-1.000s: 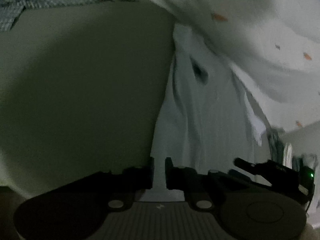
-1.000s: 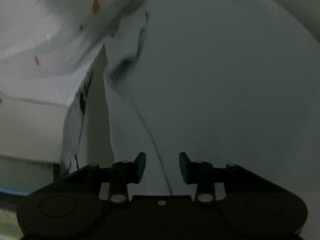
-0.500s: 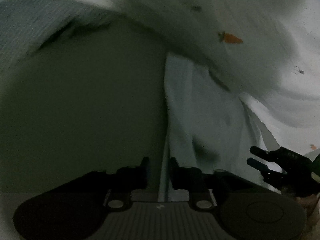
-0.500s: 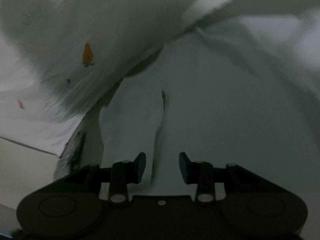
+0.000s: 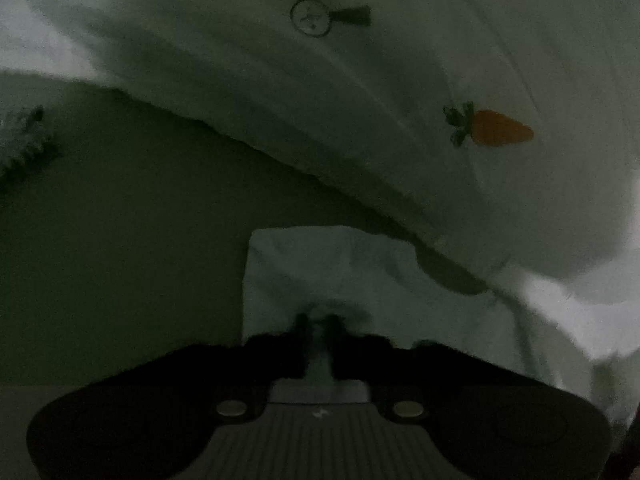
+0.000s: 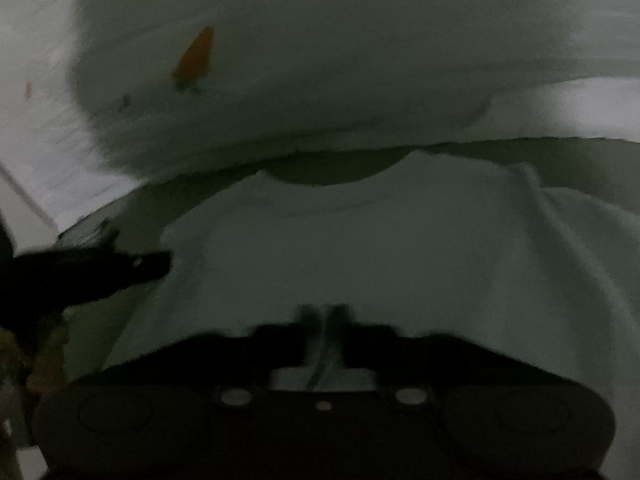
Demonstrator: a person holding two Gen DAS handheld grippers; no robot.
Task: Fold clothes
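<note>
Left gripper (image 5: 316,326): jaws, apart earlier, now pinch the pale shirt (image 5: 360,280) edge. Right gripper (image 6: 322,316): jaws just closed on shirt fabric. Carrot-print sheet (image 5: 360,100), formerly farther off, looms ahead of both.

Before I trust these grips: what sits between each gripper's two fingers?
Pale shirt cloth. In the left wrist view the left gripper pinches the shirt edge; in the right wrist view the right gripper pinches a fold of it. Nothing else lies there.
</note>
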